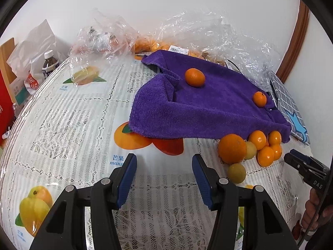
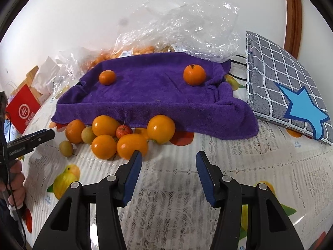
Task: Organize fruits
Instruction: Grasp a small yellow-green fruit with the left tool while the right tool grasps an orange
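A purple towel [image 1: 208,108] [image 2: 158,98] lies on the table with two mandarins on it, one at the left [image 1: 195,77] [image 2: 107,77] and one at the right [image 1: 259,98] [image 2: 194,75]. A pile of oranges [image 1: 232,149] [image 2: 124,137], greenish fruits [image 1: 236,173] [image 2: 66,148] and a small red fruit [image 2: 123,131] sits at the towel's near edge. My left gripper [image 1: 164,162] is open and empty over the tablecloth, left of the pile. My right gripper [image 2: 169,160] is open and empty just in front of the pile.
Clear plastic bags [image 1: 208,27] [image 2: 187,27] with more oranges lie behind the towel. A grey checked box with a blue star [image 2: 287,91] [image 1: 291,112] stands at the right. A bottle [image 1: 49,64], paper bags [image 1: 31,48] and a red bag [image 2: 24,108] are at the left.
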`<state>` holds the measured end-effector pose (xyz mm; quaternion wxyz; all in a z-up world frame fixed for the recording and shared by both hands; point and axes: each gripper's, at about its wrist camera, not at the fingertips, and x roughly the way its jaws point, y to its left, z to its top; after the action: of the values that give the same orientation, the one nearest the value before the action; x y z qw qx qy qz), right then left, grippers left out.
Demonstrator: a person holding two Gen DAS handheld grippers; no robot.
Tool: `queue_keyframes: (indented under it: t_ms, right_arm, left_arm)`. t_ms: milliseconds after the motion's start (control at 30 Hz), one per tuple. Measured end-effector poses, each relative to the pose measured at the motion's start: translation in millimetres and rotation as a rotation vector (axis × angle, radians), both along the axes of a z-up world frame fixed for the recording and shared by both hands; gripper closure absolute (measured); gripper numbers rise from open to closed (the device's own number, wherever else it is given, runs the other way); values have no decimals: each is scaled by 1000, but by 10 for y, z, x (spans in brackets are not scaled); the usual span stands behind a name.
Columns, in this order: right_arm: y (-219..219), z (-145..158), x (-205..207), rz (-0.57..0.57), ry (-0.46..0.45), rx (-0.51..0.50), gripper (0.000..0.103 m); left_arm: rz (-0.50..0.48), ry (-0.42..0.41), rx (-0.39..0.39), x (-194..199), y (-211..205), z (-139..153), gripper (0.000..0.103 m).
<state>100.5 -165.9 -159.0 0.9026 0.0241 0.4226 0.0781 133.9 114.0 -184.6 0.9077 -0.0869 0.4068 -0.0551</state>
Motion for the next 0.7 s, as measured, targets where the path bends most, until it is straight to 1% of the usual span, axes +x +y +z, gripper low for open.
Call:
queue_keyframes:
  t_ms: [100,200,367,500,567,667,700]
  right_arm:
    - [-19,10,-34,8,-20,22,49]
    - [-30,39,29,0,-30,6,50]
    - [-68,70,207,13,-28,43,55]
    - [-39,40,352,42,3,105,57]
    - [-20,17,402,46,18,116,57]
    - [-10,-48,500,38,46,135,63]
    - [-19,-64,524,37,53,144,68]
  left_arm:
    - [0,-5,-12,-2,8,6,50]
    - [8,-12,-36,2,40,11,50]
    - [22,-37,-80,-7,104,32,50]
    - [1,-48,-86,-8,80,39,50]
    - [-13,-53,-93,-10,65,45,50]
    - [-33,-69,-105,-32,49,62,50]
    - [-42,-77,-110,-48,35,72,50]
